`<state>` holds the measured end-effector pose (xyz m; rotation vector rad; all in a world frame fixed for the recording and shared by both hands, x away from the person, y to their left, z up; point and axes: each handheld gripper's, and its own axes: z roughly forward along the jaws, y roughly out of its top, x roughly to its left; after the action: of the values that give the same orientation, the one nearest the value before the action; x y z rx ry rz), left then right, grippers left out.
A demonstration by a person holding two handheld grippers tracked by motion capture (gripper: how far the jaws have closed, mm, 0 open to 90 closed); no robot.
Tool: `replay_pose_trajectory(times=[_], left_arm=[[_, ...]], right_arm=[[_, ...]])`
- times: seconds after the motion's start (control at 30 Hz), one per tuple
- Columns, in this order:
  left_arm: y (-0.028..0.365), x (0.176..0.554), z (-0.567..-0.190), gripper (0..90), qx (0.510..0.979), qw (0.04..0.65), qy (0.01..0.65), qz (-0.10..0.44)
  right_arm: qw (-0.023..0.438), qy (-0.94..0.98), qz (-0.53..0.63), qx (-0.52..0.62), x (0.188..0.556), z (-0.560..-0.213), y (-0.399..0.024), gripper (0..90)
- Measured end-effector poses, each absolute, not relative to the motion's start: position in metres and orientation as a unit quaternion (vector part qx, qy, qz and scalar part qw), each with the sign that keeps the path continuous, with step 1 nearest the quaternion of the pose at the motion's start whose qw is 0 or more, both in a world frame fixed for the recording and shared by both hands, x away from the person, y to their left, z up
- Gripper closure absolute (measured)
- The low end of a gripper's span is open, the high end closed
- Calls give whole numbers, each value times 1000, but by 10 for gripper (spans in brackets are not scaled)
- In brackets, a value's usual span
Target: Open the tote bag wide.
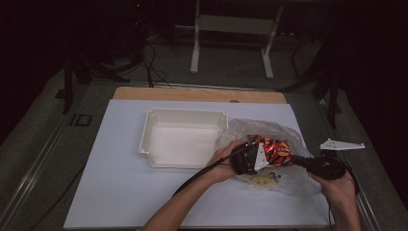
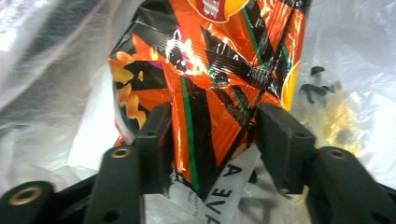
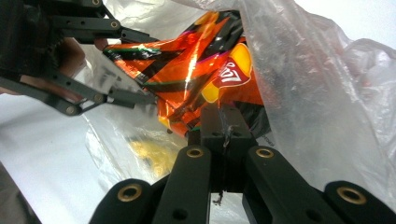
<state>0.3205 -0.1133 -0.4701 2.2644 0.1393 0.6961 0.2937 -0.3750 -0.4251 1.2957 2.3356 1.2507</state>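
left gripper (image 2: 210,135) jaws clamp the orange snack bag's (image 2: 205,70) lower end; right gripper (image 3: 223,122) jaws are together, pinching the clear plastic bag (image 3: 317,93) around it. Snack bag sits inside the plastic bag, right of the white tray (image 1: 183,137) on the table (image 1: 120,183)

There is one orange snack packet (image 1: 273,150) and one clear plastic bag (image 1: 284,132) around it. One white tray (image 1: 183,137) stands on one white board (image 1: 120,183). Two grippers are in use: one left gripper (image 1: 257,155) and one right gripper (image 1: 296,160). Two hands hold them. One grey plate (image 1: 342,145) lies at the side.
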Motion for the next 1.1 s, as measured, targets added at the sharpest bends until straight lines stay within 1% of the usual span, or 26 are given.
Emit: replay_pose_trajectory(times=[0.03,0.07,0.27,0.43,0.47,0.5,0.53,0.67,0.7,0.77,0.87,0.9,1.0,1.1], left_arm=[[-113,321,-470,519,884,376,55,274],[-113,321,-469,552,884,377,55,270],[-110,325,-468,663,887,389,65,240],[-107,324,-463,701,887,401,62,222],[-107,324,-462,741,886,402,60,224],[-105,324,-459,845,882,414,69,213],[-104,326,-458,860,881,420,74,205],[-102,328,-456,881,878,427,82,198],[-101,328,-456,884,878,426,85,200],[-100,328,-455,888,877,429,88,197],[-98,327,-453,890,876,429,89,200],[-98,327,-452,890,876,429,89,200],[-95,328,-451,890,874,433,95,200],[-93,328,-448,890,872,438,101,196]], right_arm=[[96,788,422,437,294,-425,-375,900],[97,788,423,437,294,-425,-375,900],[99,786,425,438,295,-422,-377,900],[102,780,430,444,296,-421,-380,900],[105,778,429,447,296,-421,-382,897],[105,776,434,446,296,-421,-383,889],[106,775,433,447,296,-421,-383,885],[110,774,435,447,295,-420,-383,867],[113,775,434,445,295,-420,-382,855],[126,773,432,447,294,-418,-382,793],[136,769,436,448,292,-416,-384,785],[144,764,439,450,291,-414,-386,767],[150,756,449,453,289,-411,-389,771],[171,755,432,462,288,-411,-392,803]])
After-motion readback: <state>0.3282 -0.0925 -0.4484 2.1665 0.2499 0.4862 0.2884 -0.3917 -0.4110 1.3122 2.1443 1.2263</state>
